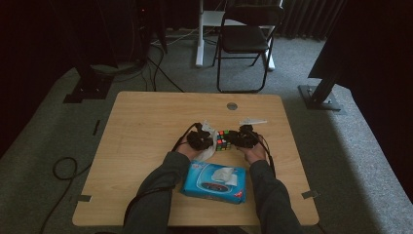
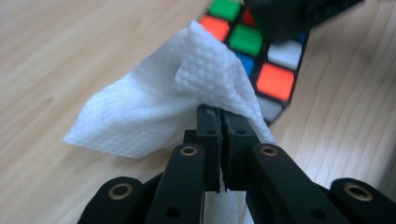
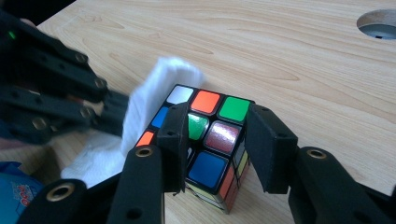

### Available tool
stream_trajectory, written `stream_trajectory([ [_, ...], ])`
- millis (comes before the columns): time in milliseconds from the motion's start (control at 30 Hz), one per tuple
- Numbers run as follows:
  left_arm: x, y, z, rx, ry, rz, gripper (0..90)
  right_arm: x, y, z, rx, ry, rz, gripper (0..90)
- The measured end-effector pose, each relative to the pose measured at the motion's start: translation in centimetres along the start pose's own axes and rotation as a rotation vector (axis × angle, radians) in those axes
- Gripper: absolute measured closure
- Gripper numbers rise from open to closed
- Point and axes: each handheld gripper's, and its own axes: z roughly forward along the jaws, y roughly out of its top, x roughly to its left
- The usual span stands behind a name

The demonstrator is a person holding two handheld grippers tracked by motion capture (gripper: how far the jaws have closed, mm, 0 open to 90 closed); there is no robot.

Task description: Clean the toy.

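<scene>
Cube (image 3: 212,144) mid-table (wipe (image 2: 154,116) against one face), edges far.

A black folding chair (image 1: 246,39) stands on grey carpet (image 1: 341,146) beyond the wooden table (image 1: 146,126)

One puzzle cube (image 1: 224,140), one white wipe (image 1: 208,142), one wipe packet (image 1: 214,182), two grippers.
</scene>
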Motion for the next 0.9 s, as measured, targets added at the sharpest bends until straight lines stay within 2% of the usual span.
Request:
stream_trajectory([
  [33, 0.1, 0.0, 0.1, 0.005, -0.012, -0.008, 87.7, 0.0, 0.0, 0.0, 0.0, 0.001, 0.002, 58.9],
  [67, 0.1, 0.0, 0.3, 0.029, -0.026, -0.007, 87.6, 0.0, 0.0, 0.0, -0.001, 0.001, 0.003, 58.8],
  [100, 0.1, 0.0, 0.3, 0.029, -0.026, -0.007, 87.6, 0.0, 0.0, 0.0, -0.001, 0.001, 0.003, 58.8],
  [133, -0.2, 0.0, 0.5, 0.049, -0.02, 0.008, 87.6, 0.0, 0.0, 0.0, 0.0, 0.001, 0.003, 58.7],
  [233, -0.4, 0.1, 0.2, 0.036, -0.036, 0.018, 87.6, -0.1, 0.0, 0.0, 0.0, 0.004, 0.01, 58.4],
  [267, -0.6, 0.2, -0.1, 0.026, -0.061, 0.026, 87.6, -0.1, 0.0, 0.0, -0.001, 0.005, 0.011, 58.1],
  [367, -0.7, 0.3, -0.2, 0.026, -0.087, 0.038, 87.6, -0.1, -0.1, 0.0, -0.002, 0.005, 0.015, 58.1],
  [467, -0.7, 0.4, 0.0, 0.035, -0.093, 0.028, 87.6, 0.0, -0.1, 0.1, -0.004, 0.002, 0.014, 56.8],
  [533, -0.5, 0.3, 0.6, 0.074, -0.081, 0.026, 87.6, 0.0, 0.0, 0.1, -0.003, -0.001, 0.017, 56.7],
  [700, -0.2, 0.1, 1.4, 0.104, -0.083, 0.003, 87.5, 0.0, 0.0, 0.1, -0.001, -0.001, 0.015, 56.7],
  [900, -0.4, 0.4, 1.5, 0.129, -0.054, 0.021, 87.5, 0.0, 0.0, 0.1, -0.001, -0.001, 0.019, 56.7],
])
